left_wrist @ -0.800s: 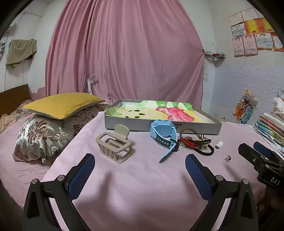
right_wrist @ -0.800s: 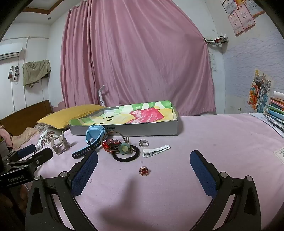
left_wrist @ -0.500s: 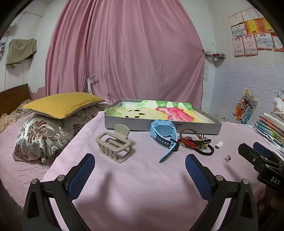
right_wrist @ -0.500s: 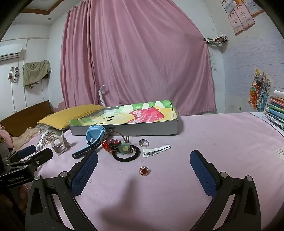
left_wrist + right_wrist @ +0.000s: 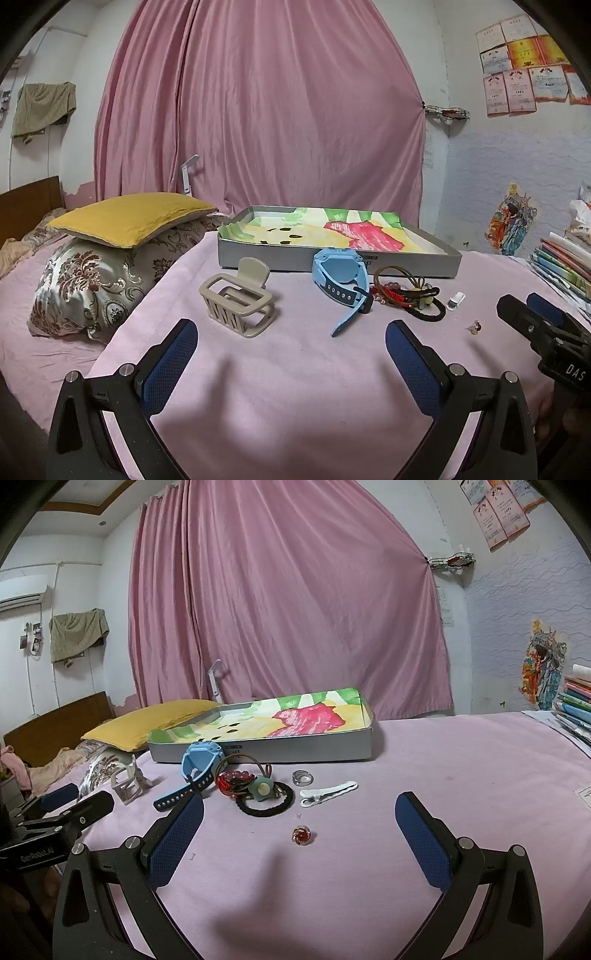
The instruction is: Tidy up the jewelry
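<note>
On the pink bedspread lie a beige claw clip (image 5: 238, 302), a blue watch (image 5: 341, 278), a tangle of hair ties and red beads (image 5: 406, 295), a white clip (image 5: 328, 793), a silver ring (image 5: 302, 777) and a small red ring (image 5: 302, 835). A grey tray (image 5: 332, 260) with a colourful lining stands behind them. My left gripper (image 5: 291, 350) is open and empty, just short of the claw clip and watch. My right gripper (image 5: 299, 834) is open and empty, its jaws either side of the red ring but nearer me.
A yellow pillow (image 5: 129, 218) on a patterned pillow lies at the left. A stack of books (image 5: 561, 266) sits at the right bed edge. A pink curtain (image 5: 258, 110) hangs behind. A wooden headboard (image 5: 55, 727) is at far left.
</note>
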`<action>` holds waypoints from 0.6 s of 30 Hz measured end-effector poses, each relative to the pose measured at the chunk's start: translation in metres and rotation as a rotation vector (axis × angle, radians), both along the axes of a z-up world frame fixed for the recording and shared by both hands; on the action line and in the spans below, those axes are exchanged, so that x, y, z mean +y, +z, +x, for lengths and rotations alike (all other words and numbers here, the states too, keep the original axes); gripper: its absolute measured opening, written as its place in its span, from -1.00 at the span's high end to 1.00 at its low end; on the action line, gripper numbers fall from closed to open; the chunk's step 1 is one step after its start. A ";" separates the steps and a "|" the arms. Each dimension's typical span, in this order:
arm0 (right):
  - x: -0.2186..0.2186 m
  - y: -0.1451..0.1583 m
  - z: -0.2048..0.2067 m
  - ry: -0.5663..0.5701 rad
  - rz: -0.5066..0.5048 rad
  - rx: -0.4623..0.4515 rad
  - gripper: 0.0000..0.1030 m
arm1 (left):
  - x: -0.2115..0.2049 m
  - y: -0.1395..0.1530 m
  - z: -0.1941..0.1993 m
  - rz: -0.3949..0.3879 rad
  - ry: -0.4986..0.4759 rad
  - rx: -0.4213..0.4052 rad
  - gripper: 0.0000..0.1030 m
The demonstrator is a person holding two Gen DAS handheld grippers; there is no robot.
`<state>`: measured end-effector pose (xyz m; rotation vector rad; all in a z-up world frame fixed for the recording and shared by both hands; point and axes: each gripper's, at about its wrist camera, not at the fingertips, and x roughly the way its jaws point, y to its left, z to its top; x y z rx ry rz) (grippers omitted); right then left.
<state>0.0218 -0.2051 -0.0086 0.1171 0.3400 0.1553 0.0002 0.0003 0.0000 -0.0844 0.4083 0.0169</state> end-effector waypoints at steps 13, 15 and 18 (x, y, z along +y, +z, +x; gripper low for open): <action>-0.003 0.000 0.002 0.005 0.007 0.001 -0.98 | 0.000 0.000 0.000 0.003 0.000 0.001 -0.98; -0.003 0.000 0.002 0.005 0.008 0.001 -0.98 | 0.000 0.000 0.000 0.003 0.002 0.002 -0.98; -0.003 0.000 0.002 0.005 0.009 0.001 -0.98 | 0.000 0.000 0.000 0.002 0.001 0.002 -0.98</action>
